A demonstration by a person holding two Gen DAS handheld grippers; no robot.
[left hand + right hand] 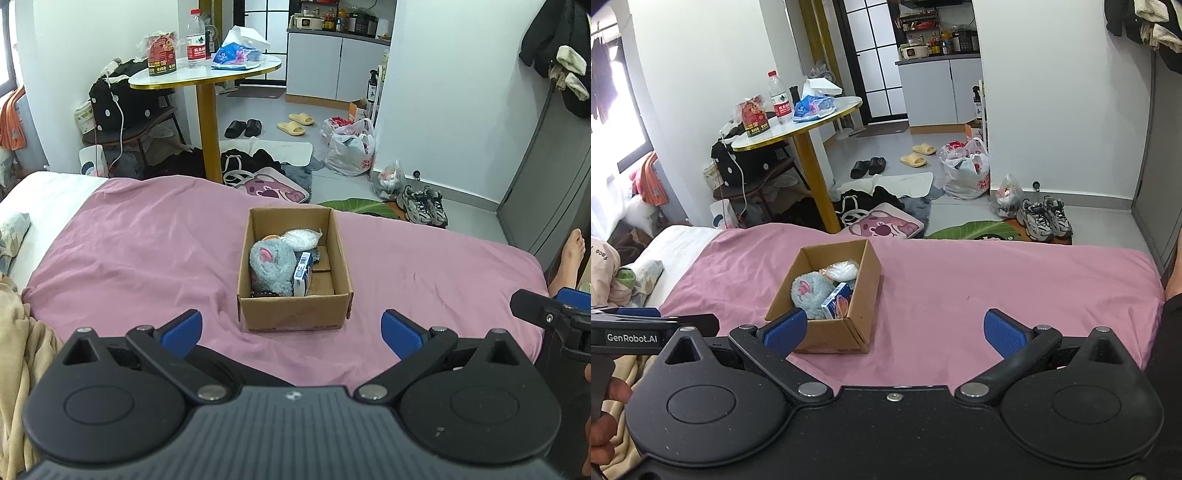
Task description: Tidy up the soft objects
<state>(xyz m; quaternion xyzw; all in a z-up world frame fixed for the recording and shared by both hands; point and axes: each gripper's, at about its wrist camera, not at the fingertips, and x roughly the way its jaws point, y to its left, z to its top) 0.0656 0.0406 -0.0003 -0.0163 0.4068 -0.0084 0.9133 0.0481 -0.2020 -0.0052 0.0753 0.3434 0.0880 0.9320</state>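
Pink bedsheet (147, 236) w/ cardboard box (295, 310)

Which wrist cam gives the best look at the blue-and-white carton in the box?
Left wrist. It looks almost straight down into the cardboard box, so the carton shows a long face with its barcode end beside the grey plush. The right wrist view sees the carton at a slant, its lower part cut off by the box's near wall.
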